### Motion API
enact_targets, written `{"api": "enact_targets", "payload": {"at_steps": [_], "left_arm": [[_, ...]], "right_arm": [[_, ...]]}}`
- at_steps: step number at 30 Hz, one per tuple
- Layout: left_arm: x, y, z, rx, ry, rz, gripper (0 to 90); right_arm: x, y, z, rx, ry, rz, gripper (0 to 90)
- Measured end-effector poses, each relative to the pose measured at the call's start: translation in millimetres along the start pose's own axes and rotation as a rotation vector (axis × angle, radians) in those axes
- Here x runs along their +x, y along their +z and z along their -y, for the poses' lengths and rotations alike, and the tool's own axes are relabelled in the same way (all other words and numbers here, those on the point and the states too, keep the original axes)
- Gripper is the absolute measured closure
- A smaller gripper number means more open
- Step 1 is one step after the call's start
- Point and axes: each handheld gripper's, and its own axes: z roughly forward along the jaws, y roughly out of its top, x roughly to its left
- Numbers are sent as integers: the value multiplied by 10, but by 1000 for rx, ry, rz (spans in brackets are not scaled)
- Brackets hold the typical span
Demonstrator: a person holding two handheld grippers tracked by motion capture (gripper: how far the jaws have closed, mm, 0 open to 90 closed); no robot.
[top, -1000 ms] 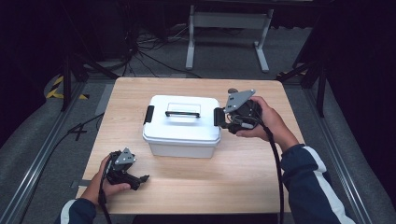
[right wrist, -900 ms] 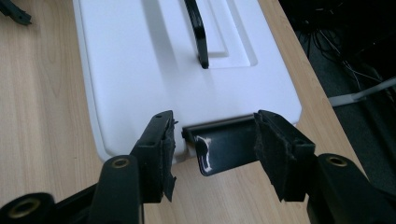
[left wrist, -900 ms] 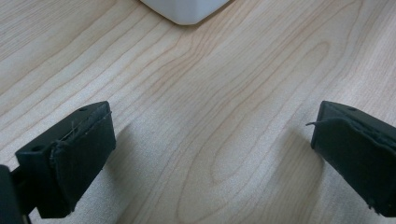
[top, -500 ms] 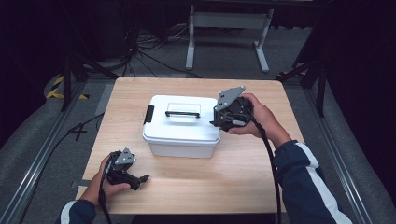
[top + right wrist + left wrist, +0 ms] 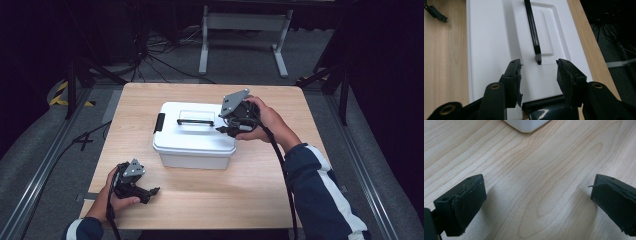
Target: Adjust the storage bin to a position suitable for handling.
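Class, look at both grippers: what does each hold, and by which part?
Nothing is held. The right gripper has been closing over the white box's lid near its handle; the left gripper is open.

Wooden table, metal stand beyond

Worktop: light wood grain, rectangular, set mid-floor.
Floor: grey carpet; metal rails run along both sides of the worktop.
Marking: yellow-black tape at far left.
Cables: black, loose on the floor behind.
Frame: grey metal stand at the rear.
Surroundings: dark, unlit.
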Motion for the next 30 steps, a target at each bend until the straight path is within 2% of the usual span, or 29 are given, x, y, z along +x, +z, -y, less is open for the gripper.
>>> {"api": "enact_targets", "payload": {"at_steps": [2,7,8,17,26,27,29,30], "left_arm": [[0,-4,0,2,4,-7,6],[-23,-10,8,3,-21,-18,6],[-16,-13,6,4,-9,-23,6],[-43,-19,20,1,-39,-35,6],[-43,-21,22,0,-40,-34,6],[-43,-21,22,1,-40,-34,6],[-43,-21,22,1,-40,-34,6],[-43,-21,21,0,-40,-34,6]], "right_arm": [[-14,25,-35,-5,-13,-9,570],[-46,112,-118,10,-30,-19,591],[-50,123,-130,13,-30,-22,596],[-77,265,-270,37,-70,-41,640],[-61,396,-365,83,-119,-30,690],[-50,407,-372,91,-111,-30,691],[-43,442,-389,92,-129,-29,727],[-30,453,-395,100,-121,-29,742]]}}
